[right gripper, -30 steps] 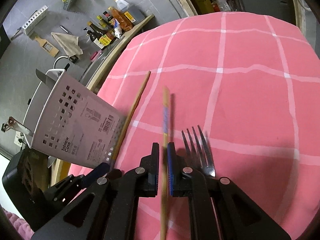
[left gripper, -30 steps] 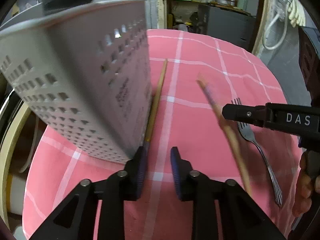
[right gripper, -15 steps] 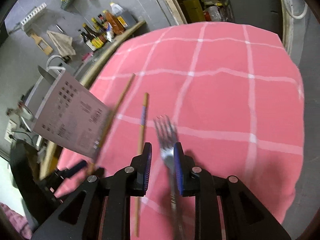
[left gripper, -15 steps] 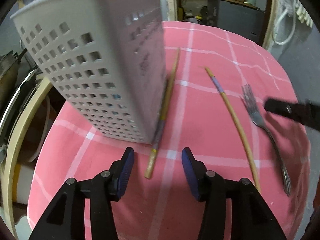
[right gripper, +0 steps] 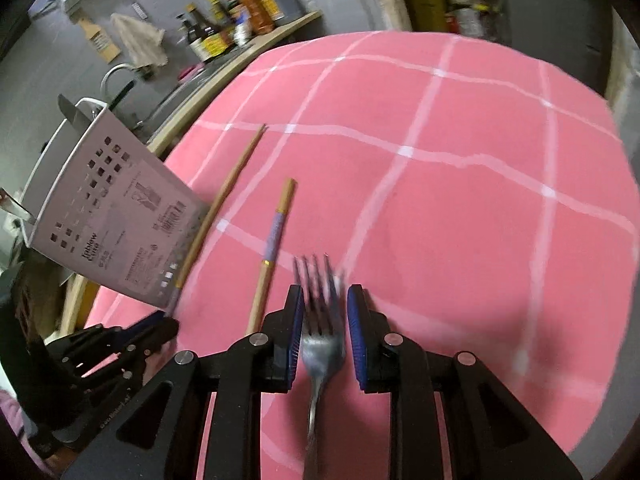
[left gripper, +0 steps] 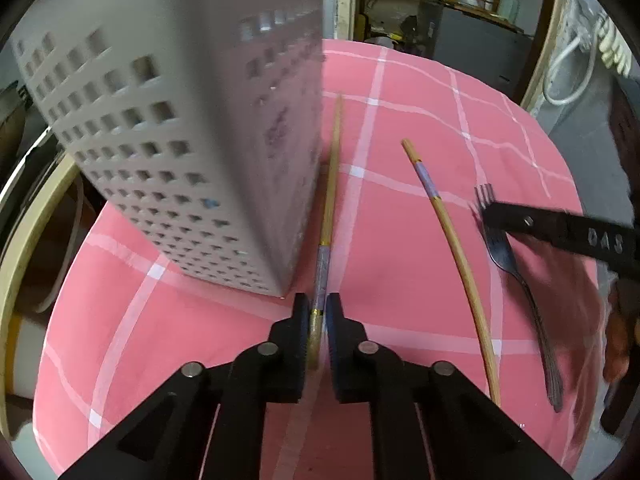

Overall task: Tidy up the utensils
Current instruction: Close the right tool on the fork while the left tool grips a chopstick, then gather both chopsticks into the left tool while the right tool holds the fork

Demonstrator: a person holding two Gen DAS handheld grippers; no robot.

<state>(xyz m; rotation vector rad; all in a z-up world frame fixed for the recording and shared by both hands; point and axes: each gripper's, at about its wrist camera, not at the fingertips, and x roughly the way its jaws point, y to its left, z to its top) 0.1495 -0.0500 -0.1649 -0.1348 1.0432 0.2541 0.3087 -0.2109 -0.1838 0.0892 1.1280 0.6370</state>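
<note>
A white perforated utensil basket (left gripper: 160,120) (right gripper: 112,216) stands at the left of the pink checked tablecloth (right gripper: 440,240). One wooden chopstick (left gripper: 330,184) (right gripper: 232,184) lies against its base. My left gripper (left gripper: 318,304) (right gripper: 160,324) is closing, and its pads press on that chopstick's banded near end. A second chopstick (left gripper: 452,232) (right gripper: 276,232) lies loose further right. Beyond it lies a metal fork (left gripper: 516,272) (right gripper: 324,352). My right gripper (right gripper: 322,300) (left gripper: 560,232) straddles the fork's head, open, with a small gap on each side.
A knife blade (right gripper: 74,114) sticks up out of the basket. Bottles (right gripper: 232,28) and a rag (right gripper: 138,42) sit on the floor and a shelf past the table's left edge. A hand (left gripper: 616,336) shows at the right, and the cloth drops off close behind both grippers.
My left gripper opened wide, then closed on the chopstick beside the basket. My right gripper let go of the second chopstick, shifted right and now stands open around the fork.
</note>
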